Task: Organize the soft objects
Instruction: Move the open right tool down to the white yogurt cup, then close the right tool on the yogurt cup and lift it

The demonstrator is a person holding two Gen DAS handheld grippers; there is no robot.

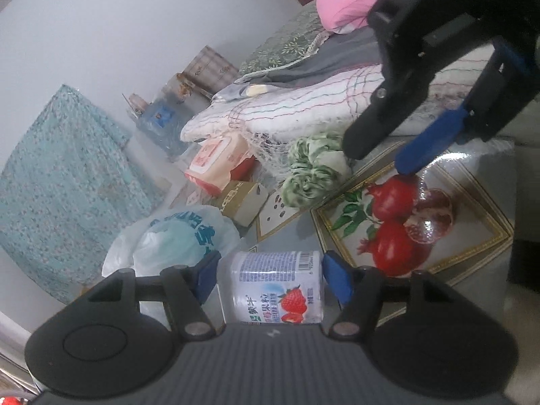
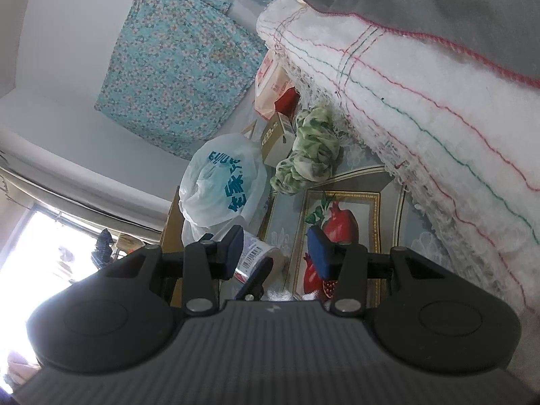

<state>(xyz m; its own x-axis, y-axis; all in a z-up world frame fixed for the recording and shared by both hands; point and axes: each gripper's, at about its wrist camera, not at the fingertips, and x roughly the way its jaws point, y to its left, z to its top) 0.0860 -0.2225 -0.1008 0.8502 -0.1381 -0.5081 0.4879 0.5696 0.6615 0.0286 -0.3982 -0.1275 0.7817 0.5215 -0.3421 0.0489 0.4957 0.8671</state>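
White quilted bedding [image 2: 422,101] with red and green stitch lines fills everything right of the right gripper's [image 2: 275,249] jaws, a grey sheet [image 2: 455,6] on top. Teal floral cloth [image 2: 175,67] sits far ahead-left against the wall. White plastic bag [image 2: 216,182] with blue print lies ahead-left of the same jaws. Crumpled green-and-white soft cloth [image 2: 310,148], by my reading the task item, is straight ahead of the right jaws, well beyond the tips, against the bedding edge.

Right jaws: spread partway, nothing between the pads.

Left gripper [image 1: 270,276]: jaws spread around a cylindrical strawberry-label yogurt bottle [image 1: 275,287]; the left pad looks to be on the bottle, a sliver of gap shows at the right pad. Can't tell if it's gripped.

Risks:
- Bottle is rigid and round; loose or one-sided contact lets it roll or drop.
- Right fingers, seen from the left wrist [image 1: 381,148], hover just beside the cloth; closing there may snag the bedding's frayed netting [image 1: 270,138] too.
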